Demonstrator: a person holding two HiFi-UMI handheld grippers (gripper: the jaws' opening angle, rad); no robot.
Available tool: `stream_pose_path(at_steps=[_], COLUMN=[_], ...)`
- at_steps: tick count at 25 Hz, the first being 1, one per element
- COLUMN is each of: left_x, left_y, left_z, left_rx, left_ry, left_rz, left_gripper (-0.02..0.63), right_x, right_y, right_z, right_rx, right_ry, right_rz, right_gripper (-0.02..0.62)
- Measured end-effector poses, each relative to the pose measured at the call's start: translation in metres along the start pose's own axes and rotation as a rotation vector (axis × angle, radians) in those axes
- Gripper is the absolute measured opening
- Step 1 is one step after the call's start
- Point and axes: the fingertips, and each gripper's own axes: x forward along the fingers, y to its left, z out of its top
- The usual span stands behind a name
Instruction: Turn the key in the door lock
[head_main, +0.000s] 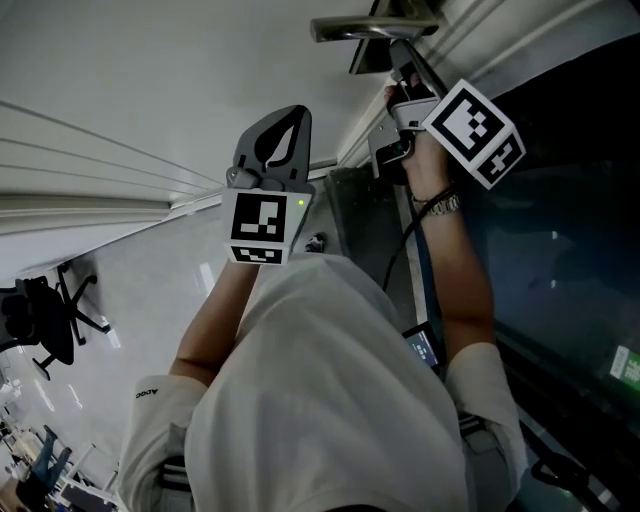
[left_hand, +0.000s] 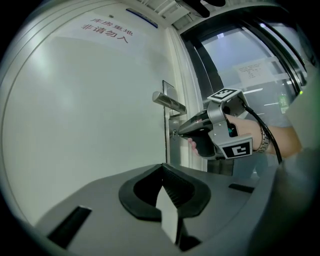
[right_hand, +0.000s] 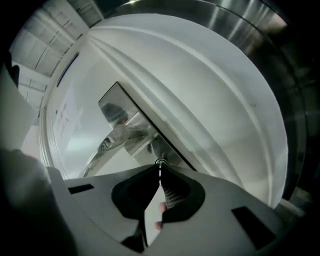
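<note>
The small metal key (right_hand: 160, 163), seated in the lock (left_hand: 173, 133) under the silver lever handle (right_hand: 112, 140), is pinched by the closed grey right tool (right_hand: 160, 169); rotation should be kept on its axis. The grey left tool (left_hand: 161, 169) is held shut, empty

i'm working in what looks like an office: a white door (left_hand: 90, 125) with a printed sign (left_hand: 107, 31), a glass partition (left_hand: 235, 55) bearing a paper notice (left_hand: 255, 71), a pale glossy floor (head_main: 150, 290), and a black swivel chair (head_main: 42, 328).
</note>
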Motion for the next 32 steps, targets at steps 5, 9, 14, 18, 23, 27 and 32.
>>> stream_pose_path(at_steps=[5, 9, 14, 18, 23, 27, 32], left_x=[-0.001, -0.001, 0.000, 0.003, 0.007, 0.009, 0.007], left_y=[0.000, 0.001, -0.001, -0.004, -0.011, -0.012, -0.009], left_z=[0.000, -0.002, -0.001, -0.005, -0.004, -0.004, -0.006], left_rx=[0.015, 0.021, 0.023, 0.025, 0.019, 0.010, -0.003], left_ry=[0.001, 0.005, 0.008, 0.011, 0.007, 0.004, 0.002], left_rz=[0.002, 0.003, 0.002, -0.010, -0.026, -0.033, -0.027], left_gripper=[0.009, 0.009, 0.009, 0.009, 0.009, 0.009, 0.009], right_x=[0.003, 0.005, 0.003, -0.005, -0.014, -0.017, -0.018], right_y=[-0.004, -0.005, -0.001, 0.003, 0.009, 0.004, 0.004], right_z=[-0.004, -0.006, -0.008, -0.011, -0.012, -0.016, -0.015], right_rx=[0.320, 0.356, 0.156, -0.134, -0.565, -0.928, -1.541], right_ry=[-0.005, 0.005, 0.051, 0.067, 0.090, 0.126, 0.110], right_rz=[0.065, 0.080, 0.095, 0.072, 0.004, -0.088, -0.277], right_gripper=[0.011, 0.012, 0.100, 0.132, 0.140, 0.140, 0.140])
